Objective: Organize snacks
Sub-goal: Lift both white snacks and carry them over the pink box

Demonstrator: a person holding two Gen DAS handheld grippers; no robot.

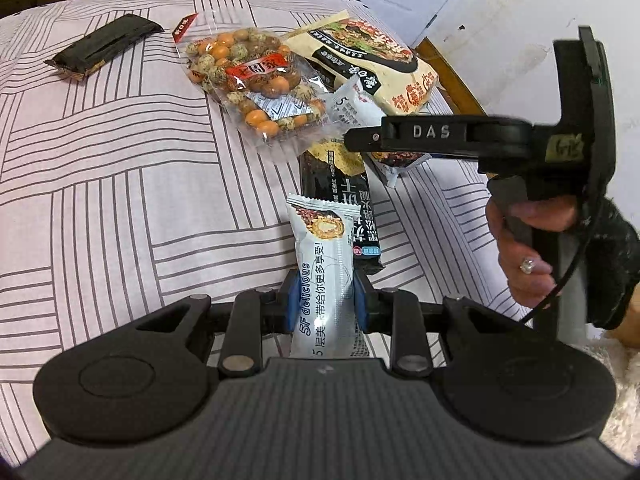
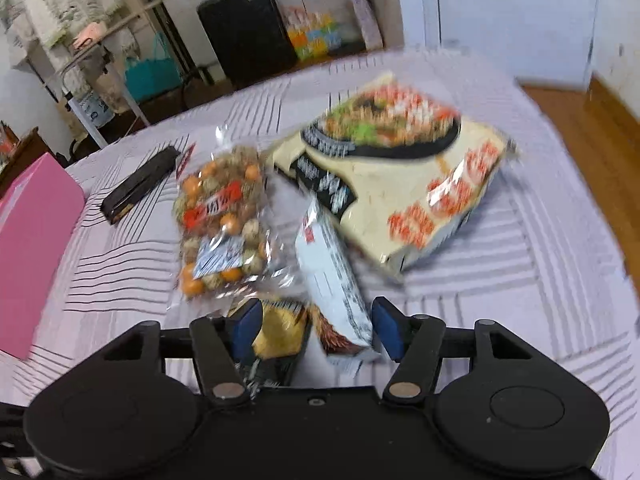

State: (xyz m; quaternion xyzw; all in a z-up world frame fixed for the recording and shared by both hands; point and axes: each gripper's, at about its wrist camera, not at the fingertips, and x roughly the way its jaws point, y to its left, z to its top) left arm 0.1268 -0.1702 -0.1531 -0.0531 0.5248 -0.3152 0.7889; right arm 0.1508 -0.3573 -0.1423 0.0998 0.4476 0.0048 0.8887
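My left gripper [image 1: 325, 300] is shut on a silver-white snack bar [image 1: 320, 248], which sticks out forward between the blue pads. Ahead of it lies a black cracker pack [image 1: 340, 200], and beyond that a clear bag of coated nuts [image 1: 250, 80] and a large beige noodle pack [image 1: 368, 60]. My right gripper [image 2: 316, 326] is open. A white snack packet [image 2: 332, 280] lies between its pads without being pressed, next to the cracker pack [image 2: 280, 332]. In the left wrist view the right gripper [image 1: 352, 139] comes in from the right, held by a hand.
Everything lies on a pink striped bedsheet [image 1: 120, 200]. A black bar [image 1: 100, 46] rests apart at the far left. A pink box [image 2: 32, 240] sits at the left edge of the bed. Wooden floor [image 2: 592, 128] shows beyond the right side.
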